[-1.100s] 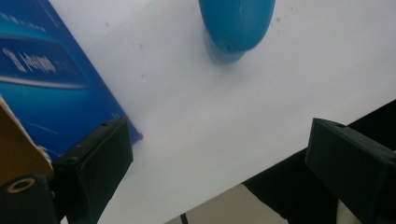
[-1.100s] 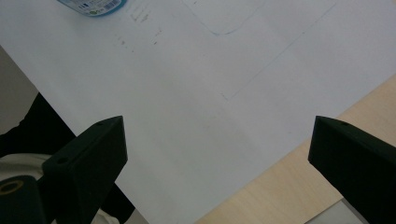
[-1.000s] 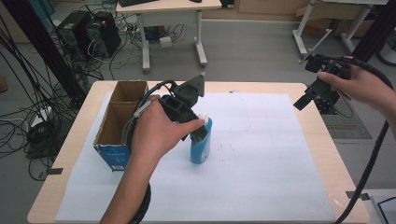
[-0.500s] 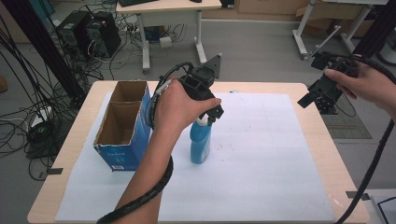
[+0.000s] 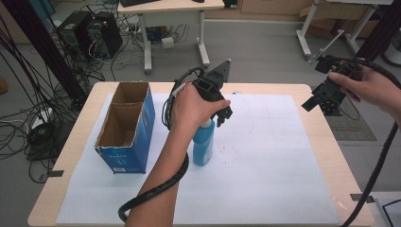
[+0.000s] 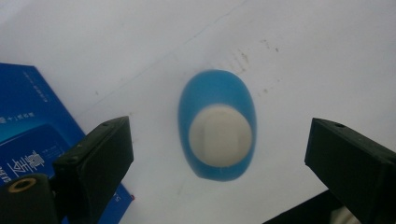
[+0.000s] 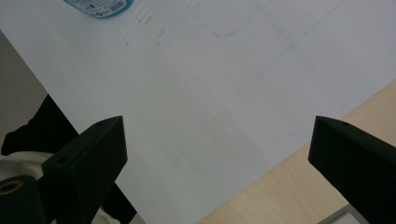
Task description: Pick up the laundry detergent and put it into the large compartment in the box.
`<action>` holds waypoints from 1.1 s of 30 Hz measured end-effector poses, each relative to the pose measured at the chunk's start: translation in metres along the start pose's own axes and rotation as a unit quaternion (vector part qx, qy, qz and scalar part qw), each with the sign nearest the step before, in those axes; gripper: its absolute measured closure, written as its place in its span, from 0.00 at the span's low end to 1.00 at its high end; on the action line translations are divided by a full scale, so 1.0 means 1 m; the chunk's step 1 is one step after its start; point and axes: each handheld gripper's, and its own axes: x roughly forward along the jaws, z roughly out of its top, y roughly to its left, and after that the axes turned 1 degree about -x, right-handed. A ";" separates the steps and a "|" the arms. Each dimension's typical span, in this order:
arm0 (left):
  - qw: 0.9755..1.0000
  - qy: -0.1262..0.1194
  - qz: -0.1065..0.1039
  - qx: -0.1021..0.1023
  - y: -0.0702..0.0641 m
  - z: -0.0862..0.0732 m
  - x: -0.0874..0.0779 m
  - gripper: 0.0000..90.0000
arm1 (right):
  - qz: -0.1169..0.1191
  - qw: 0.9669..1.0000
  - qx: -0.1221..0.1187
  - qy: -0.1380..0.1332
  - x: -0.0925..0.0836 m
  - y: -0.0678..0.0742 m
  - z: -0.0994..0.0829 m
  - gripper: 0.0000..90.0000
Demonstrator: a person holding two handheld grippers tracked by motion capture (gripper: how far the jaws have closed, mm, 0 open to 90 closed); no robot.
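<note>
A blue bottle (image 5: pixel 203 146) with a white cap stands upright on the white sheet (image 5: pixel 265 161), near the middle of the table. My left gripper (image 5: pixel 219 115) hovers straight above it, open. In the left gripper view I look down on the bottle (image 6: pixel 217 93) and its cap, with the left gripper (image 6: pixel 219 137) holding its jaws wide apart on either side, clear of it. My right gripper (image 5: pixel 322 101) hangs open above the table's far right edge, holding nothing. In the right gripper view the right gripper (image 7: pixel 217 137) looks down on bare sheet, with the bottle's base (image 7: pixel 100 7) at the top left.
An open blue cardboard box (image 5: pixel 124 130) with two compartments stands on the left of the sheet, close to the bottle. The wooden table edge (image 7: pixel 299 186) runs past the sheet on the right. Cables trail from both grippers; desks and cables lie beyond the table.
My left gripper has risen off the bottle and shifted toward the far side. The bottle stays standing on the sheet. The right gripper has barely moved.
</note>
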 end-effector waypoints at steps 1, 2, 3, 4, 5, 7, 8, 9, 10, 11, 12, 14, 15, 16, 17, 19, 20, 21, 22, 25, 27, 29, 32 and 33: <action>1.000 0.001 -0.004 -0.002 0.001 0.001 0.003 0.09 | 0.001 1.000 0.001 0.000 0.001 -0.001 0.000 0.05; 1.000 0.004 -0.005 0.001 0.002 0.002 0.004 0.09 | 0.002 1.000 0.002 0.000 0.001 -0.002 0.000 0.05; 1.000 0.004 -0.006 -0.003 0.002 0.003 0.008 0.09 | 0.002 1.000 0.002 0.000 0.001 -0.002 0.000 0.05; 1.000 0.008 -0.008 -0.003 0.002 0.005 0.010 0.09 | 0.001 1.000 0.001 0.001 0.001 -0.002 0.000 0.05; 1.000 0.011 -0.009 -0.001 0.003 0.007 0.012 0.09 | 0.001 1.000 0.002 0.002 0.002 -0.002 0.000 0.05; 1.000 0.010 -0.014 -0.003 0.003 0.008 0.017 0.10 | 0.002 1.000 0.001 0.001 0.002 -0.003 0.000 0.05; 1.000 0.010 -0.015 -0.004 0.003 0.008 0.018 0.10 | 0.003 1.000 0.001 0.001 0.003 -0.004 -0.001 0.05; 1.000 0.011 -0.015 -0.005 0.004 0.009 0.020 0.10 | 0.003 1.000 0.001 0.001 0.003 -0.004 -0.001 0.05; 1.000 0.013 -0.017 -0.002 0.004 0.010 0.021 0.10 | 0.003 1.000 0.003 0.003 0.004 -0.004 -0.001 0.05; 1.000 0.011 -0.018 -0.006 0.005 0.009 0.023 0.10 | 0.003 1.000 0.003 0.004 0.004 -0.005 0.000 0.05; 1.000 0.011 -0.020 -0.008 0.005 0.009 0.024 0.10 | 0.004 1.000 0.004 0.004 0.005 -0.005 -0.001 0.05; 1.000 0.012 -0.020 -0.009 0.006 0.009 0.026 0.10 | 0.004 1.000 0.004 0.004 0.005 -0.006 -0.001 0.05; 1.000 0.011 -0.020 -0.012 0.007 0.008 0.028 0.10 | 0.004 1.000 0.004 0.005 0.006 -0.006 -0.001 0.05; 1.000 0.012 -0.020 -0.016 0.007 0.008 0.030 0.10 | 0.004 1.000 0.005 0.005 0.006 -0.006 -0.001 0.05; 1.000 0.013 -0.020 -0.018 0.007 0.008 0.032 0.10 | 0.003 1.000 0.003 0.006 0.007 -0.006 0.000 0.05; 0.999 0.016 -0.020 -0.019 0.008 0.009 0.036 0.11 | 0.003 1.000 0.003 0.008 0.009 -0.005 0.001 0.05; 0.999 0.017 -0.021 -0.021 0.009 0.009 0.038 0.11 | 0.003 1.000 0.003 0.009 0.009 -0.005 0.001 0.05; 0.999 0.018 -0.020 -0.022 0.009 0.009 0.039 0.11 | 0.004 1.000 0.003 0.009 0.010 -0.005 0.002 0.05; 0.999 0.019 -0.019 -0.022 0.009 0.008 0.041 0.11 | 0.004 1.000 0.002 0.008 0.010 -0.004 0.002 0.05; 0.999 0.018 -0.017 -0.026 0.008 0.006 0.044 0.14 | 0.004 1.000 0.001 0.006 0.009 -0.004 0.002 0.05; 0.999 0.018 -0.018 -0.028 0.009 0.005 0.047 0.15 | 0.001 1.000 0.001 0.006 0.009 -0.004 0.001 0.05; 0.999 0.019 -0.020 -0.029 0.010 0.005 0.048 0.17 | 0.001 1.000 0.002 0.006 0.009 -0.004 0.001 0.05; 0.999 0.017 -0.022 -0.032 0.011 0.004 0.049 0.23 | 0.001 1.000 0.003 0.006 0.009 -0.004 0.001 0.05; 0.999 0.014 -0.023 -0.034 0.012 0.002 0.049 0.26 | 0.001 1.000 0.002 0.007 0.009 -0.004 0.001 0.05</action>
